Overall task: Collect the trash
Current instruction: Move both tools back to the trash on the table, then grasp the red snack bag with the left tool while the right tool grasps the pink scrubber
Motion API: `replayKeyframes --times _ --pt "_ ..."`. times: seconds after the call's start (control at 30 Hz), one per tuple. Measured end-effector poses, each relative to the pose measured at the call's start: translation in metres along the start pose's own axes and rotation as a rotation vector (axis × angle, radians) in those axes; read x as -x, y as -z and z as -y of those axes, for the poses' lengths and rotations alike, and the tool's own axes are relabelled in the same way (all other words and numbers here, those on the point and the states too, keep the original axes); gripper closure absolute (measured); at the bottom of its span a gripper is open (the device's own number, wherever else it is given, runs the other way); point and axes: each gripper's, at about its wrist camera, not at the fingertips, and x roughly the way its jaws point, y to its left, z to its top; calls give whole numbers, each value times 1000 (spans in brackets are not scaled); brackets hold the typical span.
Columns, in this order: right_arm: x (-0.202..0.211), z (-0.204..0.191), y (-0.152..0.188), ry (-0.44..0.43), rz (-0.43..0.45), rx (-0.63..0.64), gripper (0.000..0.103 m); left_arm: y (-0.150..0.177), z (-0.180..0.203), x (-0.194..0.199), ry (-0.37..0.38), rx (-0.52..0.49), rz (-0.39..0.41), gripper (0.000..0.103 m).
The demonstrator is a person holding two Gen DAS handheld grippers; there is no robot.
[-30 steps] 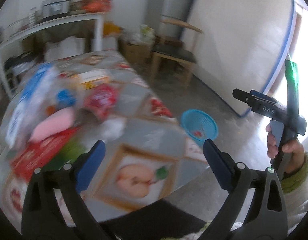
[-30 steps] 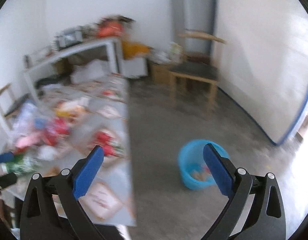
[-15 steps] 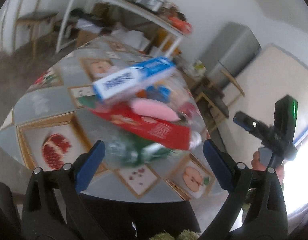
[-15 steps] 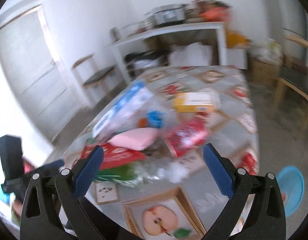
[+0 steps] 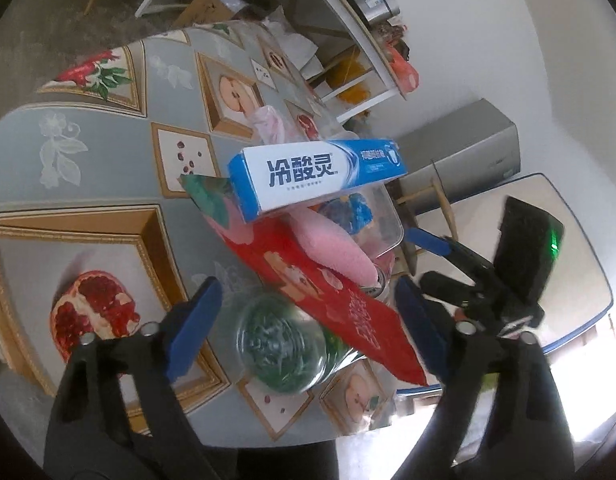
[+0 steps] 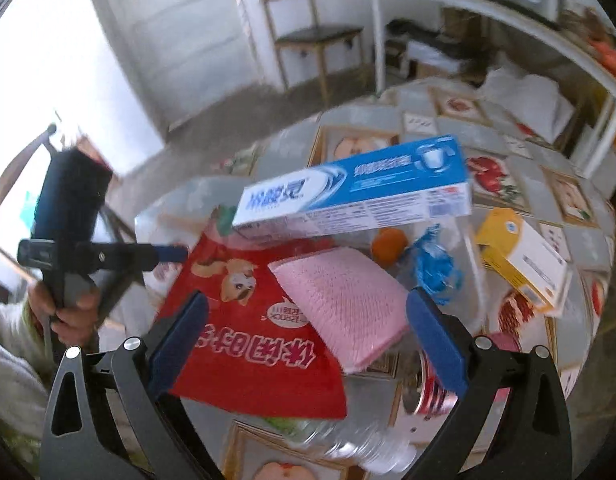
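Note:
A pile of trash lies on the patterned table. On top is a blue toothpaste box. Under it are a red snack bag, a pink sponge and a blue wrapper. A clear bottle with green contents lies at the front, also in the right wrist view. A red can and a yellow box lie to the right. My left gripper is open, around the bottle's base. My right gripper is open above the bag and sponge.
A clear plastic tub holds part of the pile. A wooden chair and a white shelf table stand behind. A grey fridge stands against the wall. The table's edge is close below both grippers.
Both grippers have swung from the floor and blue bin towards the table and closed in on the trash pile. Both stayed open.

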Motion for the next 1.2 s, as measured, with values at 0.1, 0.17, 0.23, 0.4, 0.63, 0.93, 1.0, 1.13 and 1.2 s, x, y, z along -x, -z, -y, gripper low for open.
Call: replayKeyframes --times 0.1,0.17,0.23,0.4,0.63,0.93,1.0,1.13,1.2 --pt "-16 6 -7 -10 -72 26 6 -3 -3 -8 9 11 -22 32" --pt "-26 10 -12 -28 -112 36 6 -2 -4 -11 18 16 -34 36" --pt "-35 11 -18 -43 -138 45 6 -3 -5 -14 28 20 -47 41" --pt "-57 15 -27 -86 -211 93 6 0 -6 -16 53 30 -71 49" --pt "-82 23 -30 -88 -291 101 6 3 -6 -18 67 27 -89 61" --pt "-82 20 -26 -84 -307 95 24 4 -7 -20 62 24 -89 79" --pt "-80 21 -25 -84 -304 82 30 4 -7 -21 64 25 -88 79" --pt "-72 19 -26 -86 -276 76 45 2 -5 -23 72 19 -75 86" --pt "-70 16 -27 -80 -269 78 50 1 -5 -23 77 18 -66 89"
